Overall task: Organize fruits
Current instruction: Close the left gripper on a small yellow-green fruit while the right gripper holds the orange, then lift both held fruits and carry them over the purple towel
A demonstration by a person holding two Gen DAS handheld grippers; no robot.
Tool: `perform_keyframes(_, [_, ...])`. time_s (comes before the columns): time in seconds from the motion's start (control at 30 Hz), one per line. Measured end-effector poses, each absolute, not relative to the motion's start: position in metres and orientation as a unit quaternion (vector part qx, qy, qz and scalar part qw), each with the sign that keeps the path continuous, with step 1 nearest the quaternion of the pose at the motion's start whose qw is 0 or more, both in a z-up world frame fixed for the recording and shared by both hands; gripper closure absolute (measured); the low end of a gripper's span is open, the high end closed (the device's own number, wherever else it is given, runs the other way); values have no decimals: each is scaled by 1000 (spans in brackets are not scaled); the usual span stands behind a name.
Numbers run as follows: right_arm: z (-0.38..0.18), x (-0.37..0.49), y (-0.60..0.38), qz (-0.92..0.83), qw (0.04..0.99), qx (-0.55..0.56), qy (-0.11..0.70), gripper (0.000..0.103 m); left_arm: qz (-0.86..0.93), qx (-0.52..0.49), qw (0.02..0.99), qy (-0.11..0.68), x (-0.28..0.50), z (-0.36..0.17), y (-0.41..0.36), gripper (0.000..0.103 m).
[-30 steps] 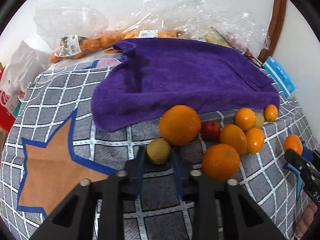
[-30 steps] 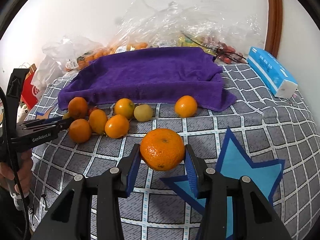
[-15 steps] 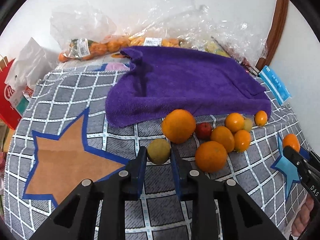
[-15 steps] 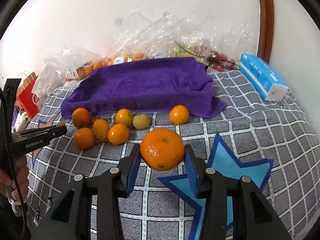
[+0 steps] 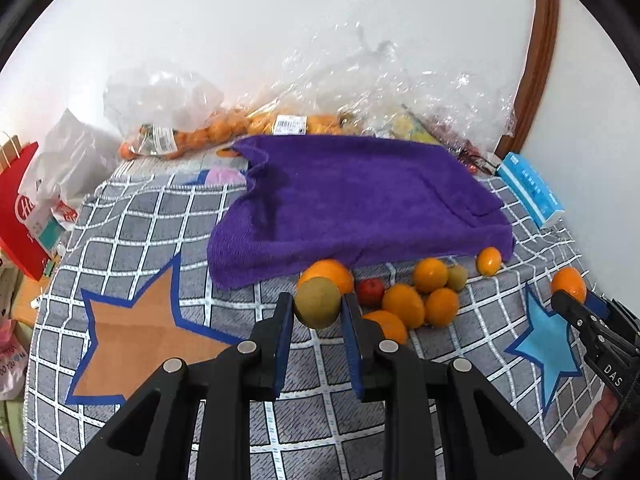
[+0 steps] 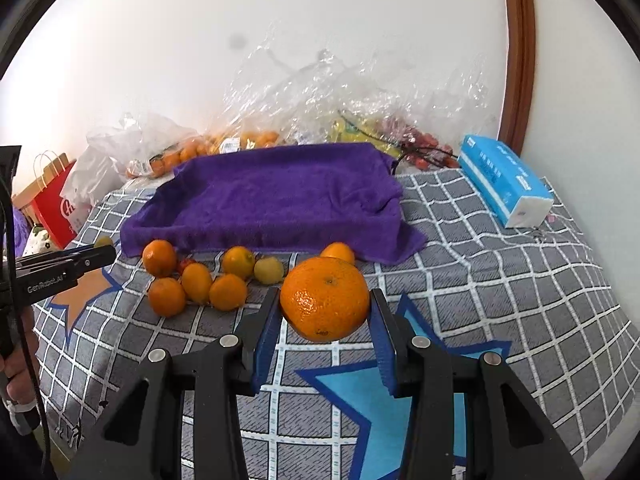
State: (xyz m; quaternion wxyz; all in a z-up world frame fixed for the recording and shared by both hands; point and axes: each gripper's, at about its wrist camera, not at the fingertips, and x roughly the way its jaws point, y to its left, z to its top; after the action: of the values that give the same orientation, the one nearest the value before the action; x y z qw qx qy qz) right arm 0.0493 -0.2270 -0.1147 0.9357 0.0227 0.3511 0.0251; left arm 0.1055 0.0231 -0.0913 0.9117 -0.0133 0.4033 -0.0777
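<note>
The left claw (image 5: 317,316) grips a small green-brown fruit (image 5: 318,302), lifted over the checked cloth (image 5: 136,240). Just behind it, a cluster of oranges (image 5: 404,305) and one small red fruit (image 5: 370,291) lie before the purple towel (image 5: 352,208). The right claw (image 6: 325,322) is clamped on a big orange (image 6: 325,304), above a blue star (image 6: 360,396). Behind the towel stand plastic bags (image 6: 320,92); a tissue pack (image 6: 504,182) lies at the right.
</note>
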Motion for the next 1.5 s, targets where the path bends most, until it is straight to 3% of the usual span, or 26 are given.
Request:
perform_keyframes(0.8, [-84,65,-233,16,950,10,312,60,-86,-14,925,369,114,-61,13,80])
perform_keyframes(1.5, [-85,114,-217,31,951,4,306,60,-75,-18,928,366,152,-65,13,80])
